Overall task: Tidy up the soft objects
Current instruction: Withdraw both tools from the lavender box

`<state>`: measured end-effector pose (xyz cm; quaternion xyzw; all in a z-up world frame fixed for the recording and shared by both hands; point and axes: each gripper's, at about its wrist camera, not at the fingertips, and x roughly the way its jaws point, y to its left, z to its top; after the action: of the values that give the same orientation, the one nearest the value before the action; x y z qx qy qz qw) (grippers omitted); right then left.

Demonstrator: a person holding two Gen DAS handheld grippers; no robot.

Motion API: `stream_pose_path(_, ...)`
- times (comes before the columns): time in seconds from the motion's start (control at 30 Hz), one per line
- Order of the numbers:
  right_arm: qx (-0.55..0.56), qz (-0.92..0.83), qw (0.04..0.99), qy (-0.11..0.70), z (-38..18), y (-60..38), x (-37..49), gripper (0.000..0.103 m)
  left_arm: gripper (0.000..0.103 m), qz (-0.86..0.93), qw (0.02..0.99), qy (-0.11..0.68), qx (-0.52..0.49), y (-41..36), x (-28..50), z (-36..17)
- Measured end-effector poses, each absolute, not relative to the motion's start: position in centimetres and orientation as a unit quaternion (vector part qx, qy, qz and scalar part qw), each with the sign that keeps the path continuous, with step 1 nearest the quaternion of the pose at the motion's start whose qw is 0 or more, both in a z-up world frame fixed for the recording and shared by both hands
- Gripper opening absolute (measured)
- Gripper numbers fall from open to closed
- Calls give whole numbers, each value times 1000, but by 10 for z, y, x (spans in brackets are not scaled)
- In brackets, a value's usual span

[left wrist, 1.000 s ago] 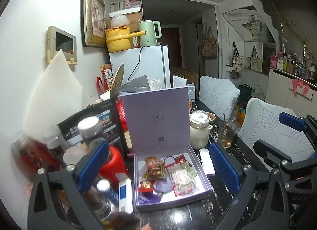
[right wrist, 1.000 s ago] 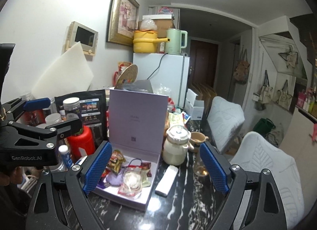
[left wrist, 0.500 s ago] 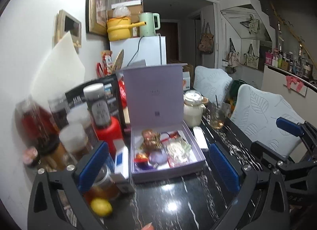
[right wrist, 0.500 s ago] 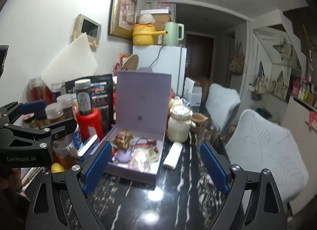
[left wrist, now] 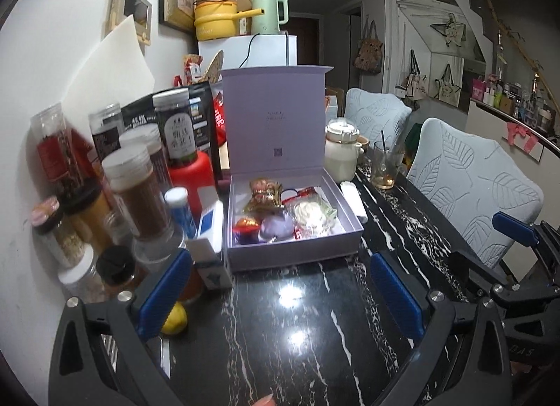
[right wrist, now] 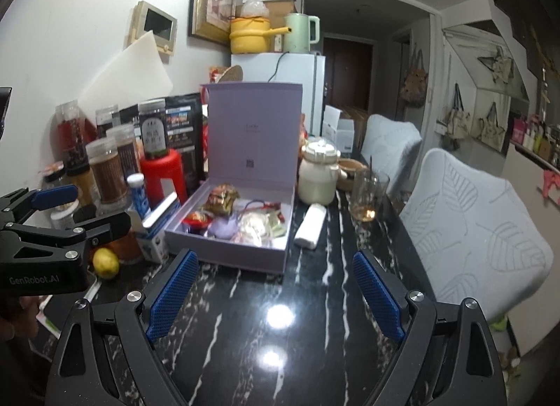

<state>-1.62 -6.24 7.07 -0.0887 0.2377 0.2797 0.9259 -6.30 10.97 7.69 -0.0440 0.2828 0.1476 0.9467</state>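
1. Soft objects [left wrist: 280, 212] — wrapped snacks, a purple pouch, a clear-wrapped white piece — lie loose in the tray of a lilac box [left wrist: 294, 252], mid-table, beyond both grippers.
2. Left gripper [left wrist: 280, 296]: fingers [left wrist: 162, 292] spread wide, blue pads apart, holding nothing, hanging over bare black marble table [left wrist: 297, 353] just short of the box's front wall.
3. Right gripper [right wrist: 274, 296]: fingers [right wrist: 374, 296] equally wide apart, empty, touching nothing; box front lies just beyond the tips. In this view the body of the left gripper reads "GenRobot.AI" in white.
4. Lemon [right wrist: 105, 262] sits on the table near the left gripper, beside a small blue-and-white carton [left wrist: 210, 266].
5. Box: long axis runs away from the cameras; lid [left wrist: 274, 126] stands upright at the far edge, hinge side away. Faint small print and a square code on the inner lid, too small to read.
6. White tube-like pack [right wrist: 309, 226] lies just right of the box, lengthwise along it.
7. Left of the box: red bottle [left wrist: 192, 171], spice jars [left wrist: 136, 192], a dark-labelled jar with Chinese characters, unreadable at this size.
8. Beyond, right: cream lidded pot [right wrist: 318, 175], glass [right wrist: 369, 196] with amber liquid.
9. Far: white fridge [right wrist: 297, 91] topped by a yellow pot [right wrist: 252, 35] and green kettle [right wrist: 301, 33].
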Motion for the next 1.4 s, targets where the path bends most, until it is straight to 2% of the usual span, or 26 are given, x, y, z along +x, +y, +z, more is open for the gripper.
stream_pose_path(1.4, -106, 270, 927, 239, 65, -70, -22, 91, 103, 135, 941, 308, -38, 100, -55, 64)
